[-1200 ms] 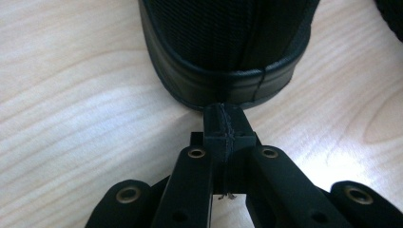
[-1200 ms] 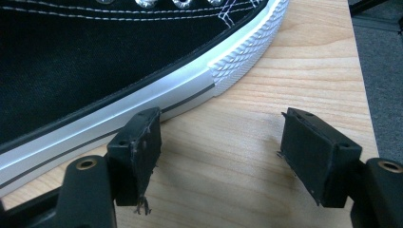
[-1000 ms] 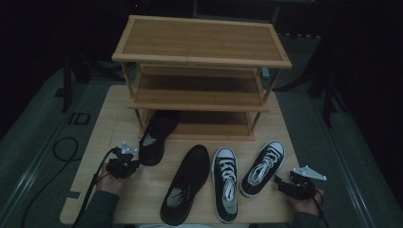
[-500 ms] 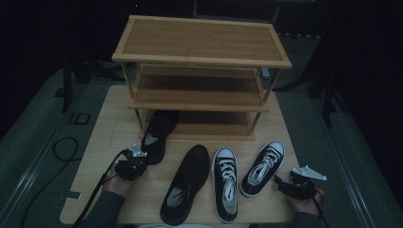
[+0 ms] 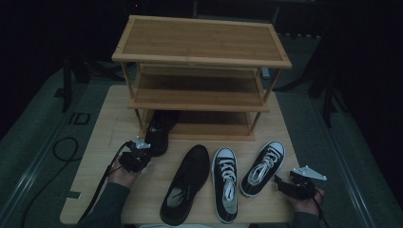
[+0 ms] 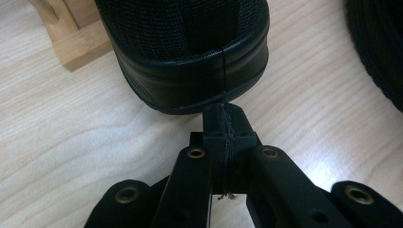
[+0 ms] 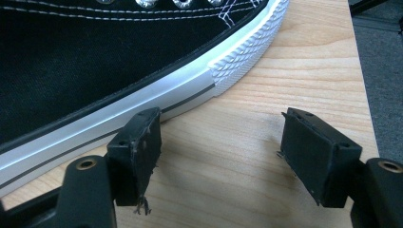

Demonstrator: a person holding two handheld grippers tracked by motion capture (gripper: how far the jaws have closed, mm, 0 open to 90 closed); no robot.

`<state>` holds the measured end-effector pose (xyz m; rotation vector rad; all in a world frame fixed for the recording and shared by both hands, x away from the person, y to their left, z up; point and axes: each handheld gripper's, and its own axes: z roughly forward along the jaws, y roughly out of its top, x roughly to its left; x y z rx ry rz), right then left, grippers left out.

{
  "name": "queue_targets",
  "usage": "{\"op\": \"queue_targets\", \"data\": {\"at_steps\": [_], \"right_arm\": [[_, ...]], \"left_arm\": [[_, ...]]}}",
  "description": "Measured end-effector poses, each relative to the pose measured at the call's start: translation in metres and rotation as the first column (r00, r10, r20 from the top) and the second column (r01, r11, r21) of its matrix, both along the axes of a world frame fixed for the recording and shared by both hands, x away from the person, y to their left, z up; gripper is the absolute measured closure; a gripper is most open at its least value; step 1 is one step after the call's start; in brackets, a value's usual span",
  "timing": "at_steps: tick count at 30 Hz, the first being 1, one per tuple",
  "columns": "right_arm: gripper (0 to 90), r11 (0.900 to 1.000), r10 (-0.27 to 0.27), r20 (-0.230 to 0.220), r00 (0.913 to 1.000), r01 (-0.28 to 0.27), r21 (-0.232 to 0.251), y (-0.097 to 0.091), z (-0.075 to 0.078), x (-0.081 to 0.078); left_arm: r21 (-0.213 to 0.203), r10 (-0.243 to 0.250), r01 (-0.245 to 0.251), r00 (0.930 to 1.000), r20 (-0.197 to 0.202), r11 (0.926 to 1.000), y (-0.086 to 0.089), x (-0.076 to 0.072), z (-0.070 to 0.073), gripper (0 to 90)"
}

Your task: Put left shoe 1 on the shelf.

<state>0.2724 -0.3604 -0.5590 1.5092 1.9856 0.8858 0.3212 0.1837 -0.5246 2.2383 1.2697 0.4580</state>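
Observation:
A black shoe (image 5: 159, 130) lies with its toe under the bottom shelf of the wooden shoe rack (image 5: 199, 61). My left gripper (image 5: 142, 152) is shut with nothing between its jaws. In the left gripper view its closed tip (image 6: 224, 123) touches the shoe's heel (image 6: 190, 57). My right gripper (image 5: 280, 181) rests at the table's front right, open, beside the heel of a black-and-white sneaker (image 5: 263, 166). In the right gripper view its left pad (image 7: 140, 147) sits close to the sneaker's white sole (image 7: 95, 128). Whether pad and sole touch I cannot tell.
A second black shoe (image 5: 185, 185) and another black-and-white sneaker (image 5: 225, 183) lie side by side in the middle front. A rack leg (image 6: 71, 42) stands just left of the pushed shoe. The left gripper's cable (image 5: 102, 183) trails toward the table's front edge.
My left gripper moved right and slightly forward up against the black shoe's heel. The shoe looks nudged a little deeper under the rack. The right gripper stayed still.

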Motion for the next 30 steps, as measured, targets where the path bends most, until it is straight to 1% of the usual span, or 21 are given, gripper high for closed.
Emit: {"op": "queue_targets", "data": {"at_steps": [3, 8, 10, 12, 13, 15, 19, 22, 23, 26, 30], "right_arm": [[29.4, 1.0, 0.0, 0.0, 1.0, 0.0, 0.0, 0.0, 0.0, 0.0], [29.4, 1.0, 0.0, 0.0, 1.0, 0.0, 0.0, 0.0, 0.0, 0.0], [29.4, 1.0, 0.0, 0.0, 1.0, 0.0, 0.0, 0.0, 0.0, 0.0], [29.4, 1.0, 0.0, 0.0, 1.0, 0.0, 0.0, 0.0, 0.0, 0.0], [29.4, 1.0, 0.0, 0.0, 1.0, 0.0, 0.0, 0.0, 0.0, 0.0], [29.4, 1.0, 0.0, 0.0, 1.0, 0.0, 0.0, 0.0, 0.0, 0.0], [29.4, 1.0, 0.001, 0.0, 1.0, -0.001, 0.0, 0.0, 0.0, 0.0], [29.3, 1.0, 0.001, 0.0, 1.0, -0.001, 0.0, 0.0, 0.0, 0.0], [29.4, 1.0, 0.001, 0.0, 1.0, -0.001, 0.0, 0.0, 0.0, 0.0], [29.4, 1.0, 0.001, 0.0, 1.0, -0.001, 0.0, 0.0, 0.0, 0.0], [29.4, 1.0, 0.001, 0.0, 1.0, -0.001, 0.0, 0.0, 0.0, 0.0]], "left_arm": [[-0.027, 0.013, -0.013, 0.9999, 0.006, 0.9996, -0.002, 0.006, -0.002, 89.3], [-0.043, 0.019, -0.019, 0.9998, 0.006, 0.9989, -0.008, 0.014, -0.002, 88.6], [-0.046, 0.02, -0.019, 0.9997, 0.013, 0.9988, -0.012, 0.018, -0.003, 88.7], [-0.039, 0.02, -0.02, 0.9997, 0.013, 0.999, -0.015, 0.022, -0.003, 88.7], [-0.032, 0.027, -0.026, 0.9996, 0.012, 0.9991, -0.017, 0.024, -0.003, 88.7], [-0.017, 0.056, -0.056, 0.9983, 0.015, 0.9983, -0.018, 0.028, -0.002, 88.7], [-0.031, 0.078, -0.078, 0.9969, 0.003, 0.9965, -0.017, 0.037, -0.002, 88.7], [-0.035, 0.067, -0.067, 0.9977, -0.011, 0.9971, -0.019, 0.042, -0.002, 87.7], [-0.035, 0.063, -0.063, 0.9979, -0.012, 0.9974, -0.02, 0.043, -0.002, 87.8], [-0.029, 0.073, -0.073, 0.9973, -0.012, 0.9969, -0.023, 0.047, -0.002, 87.9], [-0.042, 0.061, -0.061, 0.998, -0.016, 0.9972, -0.024, 0.052, -0.002, 87.5]]}}
